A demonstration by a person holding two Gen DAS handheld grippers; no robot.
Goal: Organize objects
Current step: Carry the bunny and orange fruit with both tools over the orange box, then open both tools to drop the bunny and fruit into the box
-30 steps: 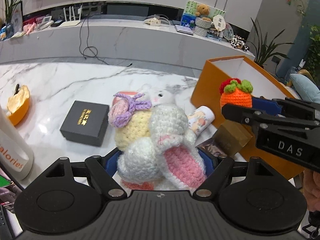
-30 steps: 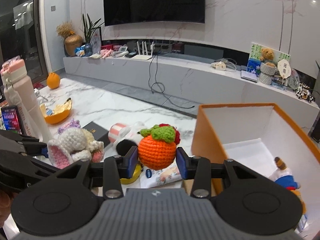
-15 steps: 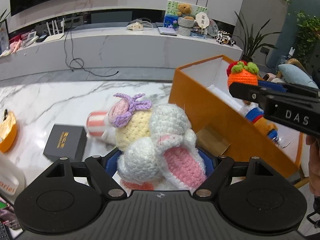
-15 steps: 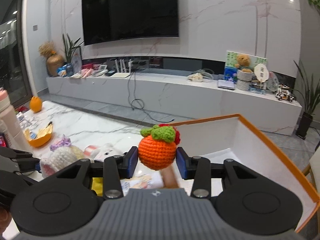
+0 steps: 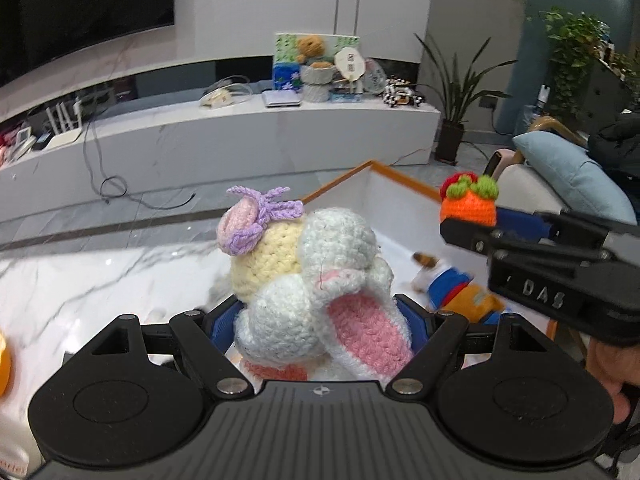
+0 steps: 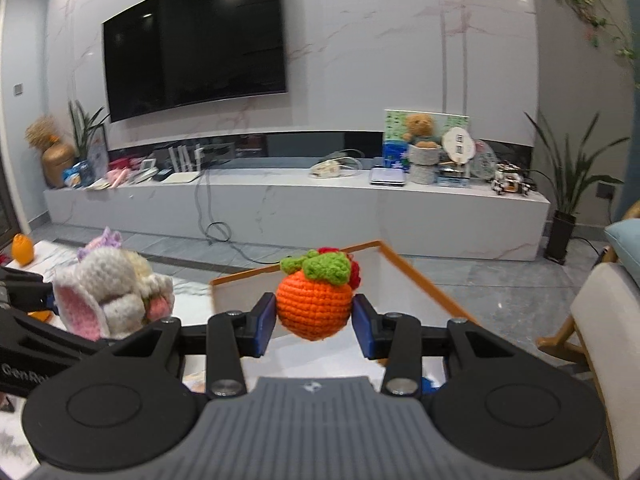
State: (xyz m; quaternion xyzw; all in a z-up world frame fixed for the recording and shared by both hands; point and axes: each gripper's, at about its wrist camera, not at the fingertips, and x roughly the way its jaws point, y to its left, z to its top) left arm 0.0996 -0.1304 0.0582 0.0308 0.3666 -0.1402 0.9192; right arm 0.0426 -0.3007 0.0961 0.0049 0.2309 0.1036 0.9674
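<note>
- One orange box (image 5: 394, 178) with a white inside stands open on the marble table (image 5: 100, 276), at about one o'clock from the left gripper (image 5: 322, 320); a blue-and-orange toy (image 5: 456, 288) lies in it.
- Beyond it, at twelve o'clock, a long white console (image 6: 296, 204) spans the room under a black television (image 6: 192, 48).
- Clamped between the left gripper's blue pads is the crochet rabbit (image 5: 320, 280), held above the box's near wall.
- At three o'clock, the right gripper (image 6: 314, 318) pinches the crochet orange (image 6: 314, 308) over the box's opening.
</note>
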